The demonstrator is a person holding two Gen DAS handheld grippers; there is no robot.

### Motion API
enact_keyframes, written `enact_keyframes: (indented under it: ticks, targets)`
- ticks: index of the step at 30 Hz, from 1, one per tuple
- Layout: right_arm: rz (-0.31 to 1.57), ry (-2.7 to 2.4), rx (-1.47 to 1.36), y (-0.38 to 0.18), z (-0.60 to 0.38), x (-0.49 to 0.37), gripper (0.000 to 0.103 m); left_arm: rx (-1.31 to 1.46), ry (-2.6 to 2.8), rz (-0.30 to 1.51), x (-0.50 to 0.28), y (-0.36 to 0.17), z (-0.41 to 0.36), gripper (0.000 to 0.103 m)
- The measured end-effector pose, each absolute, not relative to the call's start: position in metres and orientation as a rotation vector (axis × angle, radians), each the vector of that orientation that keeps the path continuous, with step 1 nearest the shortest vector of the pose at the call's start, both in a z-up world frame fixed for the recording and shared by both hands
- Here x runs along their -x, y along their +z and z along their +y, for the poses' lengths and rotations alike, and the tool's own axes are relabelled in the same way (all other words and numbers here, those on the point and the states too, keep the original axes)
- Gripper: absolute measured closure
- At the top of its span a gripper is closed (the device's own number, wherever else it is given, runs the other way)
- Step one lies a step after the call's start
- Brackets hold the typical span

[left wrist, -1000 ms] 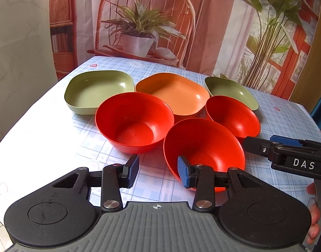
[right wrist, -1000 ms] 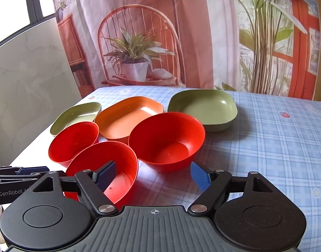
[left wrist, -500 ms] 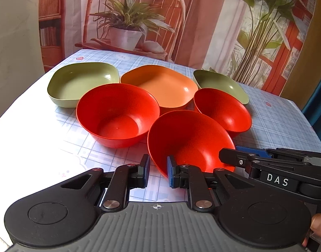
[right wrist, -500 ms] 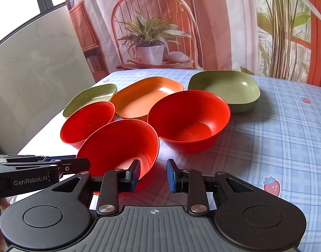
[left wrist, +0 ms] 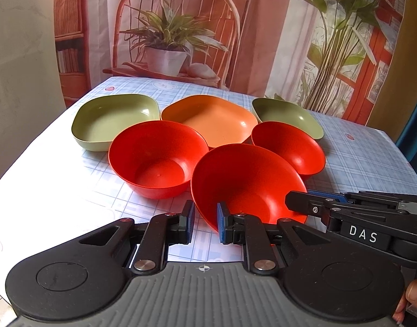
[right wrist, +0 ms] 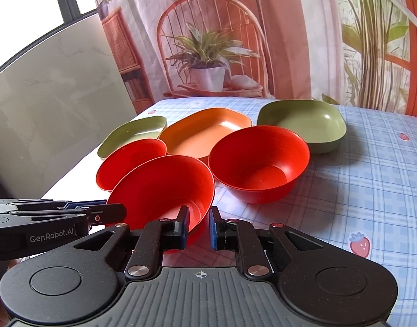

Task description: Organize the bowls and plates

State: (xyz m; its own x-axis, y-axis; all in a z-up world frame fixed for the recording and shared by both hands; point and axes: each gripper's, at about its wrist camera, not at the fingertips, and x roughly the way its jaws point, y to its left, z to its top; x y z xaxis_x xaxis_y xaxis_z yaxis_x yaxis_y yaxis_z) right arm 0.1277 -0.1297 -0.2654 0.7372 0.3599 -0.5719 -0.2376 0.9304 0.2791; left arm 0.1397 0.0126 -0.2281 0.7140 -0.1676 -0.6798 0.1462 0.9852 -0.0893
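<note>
Six dishes on the blue-checked tablecloth (left wrist: 372,158); of interest, the glossy red round plastic bowl (left wrist: 246,179) nearest the front edge. Pinched now on two sides: left gripper (left wrist: 205,222) narrowed to a slim gap around the near-left rim, right gripper (right wrist: 198,227) likewise around the near-right rim. Both just been closing, bowl wall between the pads each time. Sits tipped up toward the far edge, no longer flat as a second ago, so probably ready for lifting into the second red round bowl (left wrist: 156,160) just beside it. Behind, untouched: a third red bowl (left wrist: 290,147), an orange squarish plate (left wrist: 211,120), one olive-green squarish plate (left wrist: 113,117) toward the far left corner, another green plate (left wrist: 287,114) toward the far right.

From the left wrist alone: the right gripper's tip reaching over the rim, plus a thumb (left wrist: 415,291) at the bottom corner. From the right wrist alone: a sliver of cloth beside the outer pad, leaving that grip's firmness less certain; also a strawberry print (right wrist: 359,241).
</note>
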Motion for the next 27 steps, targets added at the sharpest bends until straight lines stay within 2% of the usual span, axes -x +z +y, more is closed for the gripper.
enact_keyframes:
  ticks: [12,20,27]
  targets:
    - [0.576,0.324,-0.218,-0.242,-0.142,-0.122,0.089,0.013,-0.195,0.705,-0.14,-0.199,0.005,0.084]
    - [0.524,0.264,-0.247,-0.226,-0.171,-0.141,0.089,-0.011,-0.27,0.67,-0.17,-0.178,-0.02,0.084]
    - [0.521,0.199,-0.257,-0.227,-0.196,-0.168,0.089,0.001,-0.331,0.71,-0.206,-0.185,-0.044,0.084]
